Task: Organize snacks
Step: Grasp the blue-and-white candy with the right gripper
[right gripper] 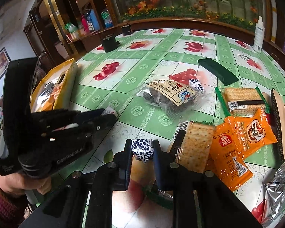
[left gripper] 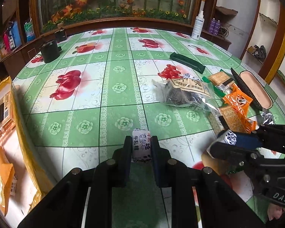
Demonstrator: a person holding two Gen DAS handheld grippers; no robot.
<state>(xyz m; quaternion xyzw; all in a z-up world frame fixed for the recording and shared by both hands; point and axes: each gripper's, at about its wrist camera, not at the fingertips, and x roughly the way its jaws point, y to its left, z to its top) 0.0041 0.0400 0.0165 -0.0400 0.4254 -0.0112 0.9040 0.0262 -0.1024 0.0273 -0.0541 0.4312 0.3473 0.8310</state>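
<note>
The left gripper [left gripper: 142, 148] is squeezing a little white candy [left gripper: 142, 146] with dark writing between its two fingers, just above the green tablecloth [left gripper: 96, 98] near the front edge of the table. The right gripper [right gripper: 143, 150] is pinching another small candy, the blue-and-white candy [right gripper: 143, 150], its wrapper covered in dark blue spots, and it too sits tight between the pads near the front edge. No earlier picture is here, so only the tight grip can be told. The two grippers are close, side by side. Just to the right of the blue-and-white candy lie a cracker pack [right gripper: 196, 146] and two orange snack bags [right gripper: 243, 138], which overlap. Farther back is a clear bag of dark snacks [right gripper: 169, 96] with a cream label, and a second cracker pack [right gripper: 243, 99] lies toward the right edge. A dark green flat pack [right gripper: 218, 72] lies alone farther back. By the left edge stands a yellow box [right gripper: 55, 89], open on top, with packets inside. A black round pot [left gripper: 49, 50] sits near the far left edge, and a white spray bottle [left gripper: 198, 25] stands at the far right corner.
</note>
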